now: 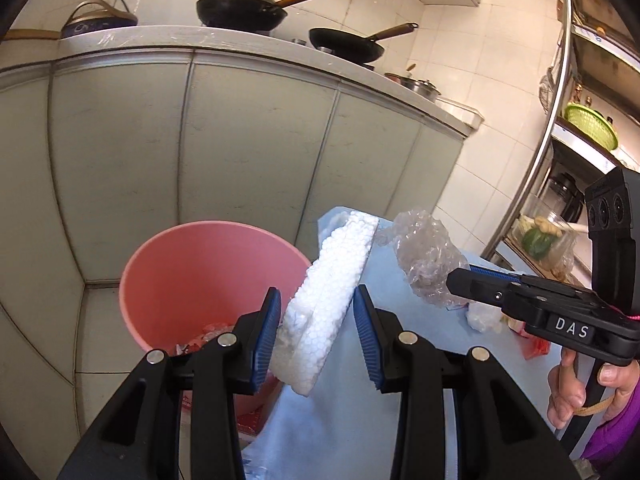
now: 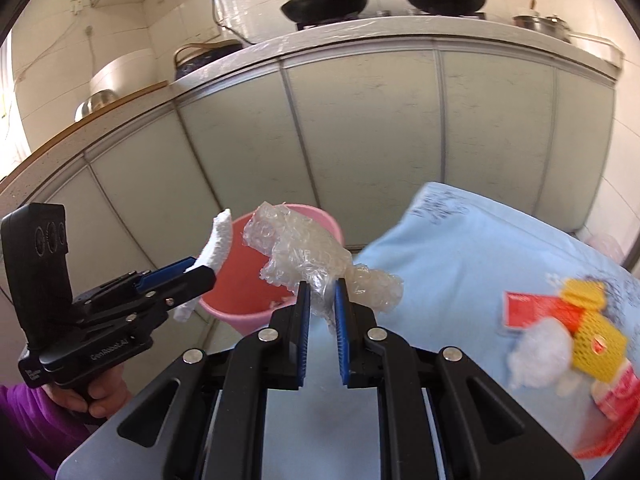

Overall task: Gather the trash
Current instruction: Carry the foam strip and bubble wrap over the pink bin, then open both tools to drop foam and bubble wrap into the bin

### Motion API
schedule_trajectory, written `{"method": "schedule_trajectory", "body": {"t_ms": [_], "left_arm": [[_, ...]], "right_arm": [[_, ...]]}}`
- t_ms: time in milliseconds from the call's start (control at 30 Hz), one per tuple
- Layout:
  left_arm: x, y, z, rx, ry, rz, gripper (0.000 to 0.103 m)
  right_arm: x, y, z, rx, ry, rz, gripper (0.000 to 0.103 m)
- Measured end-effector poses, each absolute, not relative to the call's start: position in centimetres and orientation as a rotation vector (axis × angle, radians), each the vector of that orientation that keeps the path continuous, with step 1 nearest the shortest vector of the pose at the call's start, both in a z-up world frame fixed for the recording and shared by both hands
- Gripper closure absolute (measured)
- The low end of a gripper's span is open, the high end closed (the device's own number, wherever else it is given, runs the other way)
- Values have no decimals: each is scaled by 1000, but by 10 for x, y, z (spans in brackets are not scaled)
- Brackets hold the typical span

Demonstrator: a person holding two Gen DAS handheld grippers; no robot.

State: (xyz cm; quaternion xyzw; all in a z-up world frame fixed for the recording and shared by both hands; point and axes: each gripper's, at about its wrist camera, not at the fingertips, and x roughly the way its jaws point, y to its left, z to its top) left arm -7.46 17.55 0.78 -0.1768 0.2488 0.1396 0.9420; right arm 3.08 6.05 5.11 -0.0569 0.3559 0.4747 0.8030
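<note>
The left gripper (image 1: 316,332) is held out over the edge of a blue-covered table (image 1: 384,264), beside the pink bucket (image 1: 200,264) that stands on the floor against the table's left edge. A white foam piece (image 1: 332,292) stands tilted between its blue pads (image 1: 267,336); the left pad appears to touch the foam, while a narrow gap shows at the right pad, so a firm pinch cannot be confirmed. In the right wrist view the same foam piece (image 2: 218,240) is seen jutting up from that gripper (image 2: 192,270), above the bucket's rim (image 2: 320,216).

The right gripper (image 2: 321,320) is pointed towards the bucket, and its fingers are pressed together on a crumpled wad of clear bubble wrap (image 2: 304,256), which hangs over the table's near-left corner, just beside the bucket. The person's right hand (image 1: 576,388) is seen wrapped around the handle, with a purple sleeve partly cut off at the frame's edge.

The bucket's contents are largely hidden by the left gripper; only pale and reddish scraps are made out. On the table's right side a yellow mesh sleeve (image 2: 596,344), a red wrapper (image 2: 536,312) and a white wad (image 2: 540,352) are blurred.

Pale cabinet doors (image 1: 248,132) are seen beyond, under a counter (image 1: 160,38) carrying two black pans (image 1: 240,10).
</note>
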Motion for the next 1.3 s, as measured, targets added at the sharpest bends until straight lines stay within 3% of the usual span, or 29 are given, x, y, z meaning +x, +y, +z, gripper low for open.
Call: {"method": "schedule_trajectory", "body": {"t_ms": [600,733,900,967,1300], "left_arm": [[-62,250,-44,-465,593,508,66],[-59,255,-51,-481,613,523,60],[-63,260,-54,-493,625,542,54],[-65,261,-54,-497,625,546,53],[-70,246,-39,-479,615,511,51]], "right_arm": [[48,167,1,-104,948,1123,90],[48,174,-7,-120,969,1112,90],[54,174,-14,-95,993,1104,71],[56,173,-15,-94,989,1101,68],[46,149,0,-114,922,1066,67]]}}
